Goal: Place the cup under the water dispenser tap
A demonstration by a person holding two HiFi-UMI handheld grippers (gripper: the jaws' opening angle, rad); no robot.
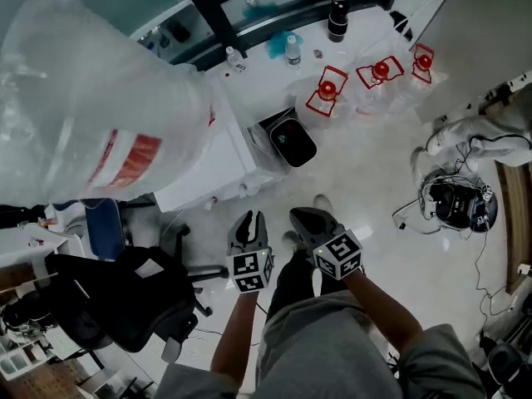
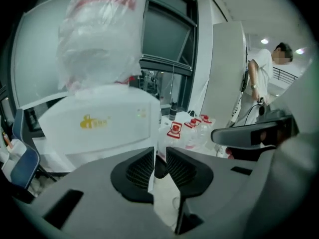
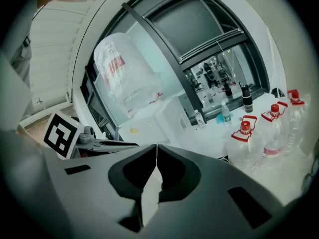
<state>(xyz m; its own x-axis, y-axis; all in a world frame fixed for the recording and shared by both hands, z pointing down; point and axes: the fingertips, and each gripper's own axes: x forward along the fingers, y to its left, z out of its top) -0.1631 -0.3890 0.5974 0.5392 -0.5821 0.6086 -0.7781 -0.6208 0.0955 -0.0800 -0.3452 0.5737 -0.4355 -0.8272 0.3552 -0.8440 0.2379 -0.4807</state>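
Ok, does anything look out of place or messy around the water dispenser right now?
No cup is in sight: the left hand-held gripper and right hand-held gripper are both empty. A tangle of cables and black gear lies loose on the floor to the person's right. Nothing looks spilled or broken.

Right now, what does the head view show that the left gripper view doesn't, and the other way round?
Only the head view: a black office chair and a tangle of black cables on the floor. Only the left gripper view: a person in a white shirt standing at the right, and the yellow logo on the front of the white water dispenser. Both: that dispenser, the big clear plastic bottle with a red label on top of it, and clear water jugs with red caps on the floor.
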